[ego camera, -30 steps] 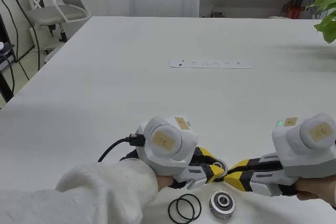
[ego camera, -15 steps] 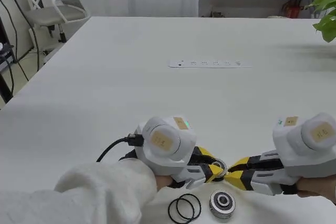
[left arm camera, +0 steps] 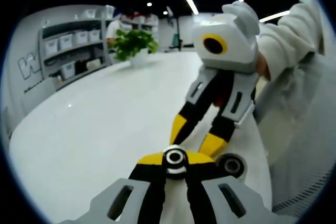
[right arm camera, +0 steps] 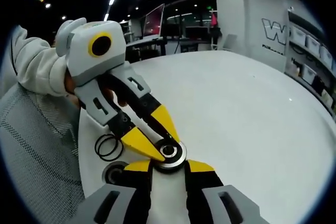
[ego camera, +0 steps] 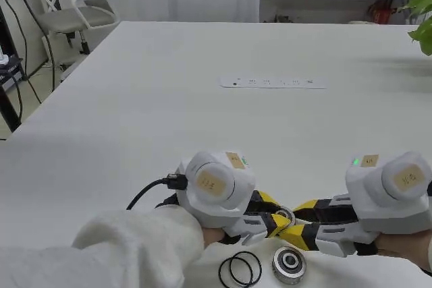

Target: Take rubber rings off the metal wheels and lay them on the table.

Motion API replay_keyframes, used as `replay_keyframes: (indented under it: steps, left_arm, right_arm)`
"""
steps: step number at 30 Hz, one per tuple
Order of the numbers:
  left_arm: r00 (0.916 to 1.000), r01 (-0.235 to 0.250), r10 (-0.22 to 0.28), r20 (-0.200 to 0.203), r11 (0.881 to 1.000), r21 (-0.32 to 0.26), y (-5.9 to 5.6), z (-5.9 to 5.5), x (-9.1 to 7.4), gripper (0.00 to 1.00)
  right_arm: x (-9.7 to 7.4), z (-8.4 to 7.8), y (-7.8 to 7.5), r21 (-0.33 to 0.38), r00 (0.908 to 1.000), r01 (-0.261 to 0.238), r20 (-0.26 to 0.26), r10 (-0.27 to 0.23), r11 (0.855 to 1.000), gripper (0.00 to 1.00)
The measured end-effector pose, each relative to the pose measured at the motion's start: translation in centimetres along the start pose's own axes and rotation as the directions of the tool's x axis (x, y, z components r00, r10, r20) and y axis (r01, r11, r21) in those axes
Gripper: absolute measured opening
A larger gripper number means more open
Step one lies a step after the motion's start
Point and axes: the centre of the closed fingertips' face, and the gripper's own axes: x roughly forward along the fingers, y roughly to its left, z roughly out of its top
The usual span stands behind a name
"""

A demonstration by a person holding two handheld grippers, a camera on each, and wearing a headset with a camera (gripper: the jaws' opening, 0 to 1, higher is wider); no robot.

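White table (ego camera: 202,133): left hand-held gripper (ego camera: 275,220) clamps wheel (ego camera: 284,215); right hand-held gripper (ego camera: 289,229), indeterminate. Ring (right arm camera: 183,156) likely stretchy; pinch its edge.

office with long white table (ego camera: 169,119), swivel chair (ego camera: 71,15), storage shelves (left arm camera: 68,51)

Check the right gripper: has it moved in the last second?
Yes, slightly. Against the loose wheel on the table in the head view, the right gripper has edged left, closing on the metal wheel that the left gripper holds.

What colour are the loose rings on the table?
Black rubber rings, clearest in the head view.
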Motion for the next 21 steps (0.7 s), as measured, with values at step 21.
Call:
replay_keyframes:
  steps: [21]
  left_arm:
    - [1.0000, 0.003, -0.003, -0.001, 1.000, -0.014, 0.0, -0.1, -0.3, 0.13]
  right_arm:
    - [-0.9, -0.7, -1.1, 0.086, 0.9989, 0.027, -0.042, -0.023, 0.996, 0.00]
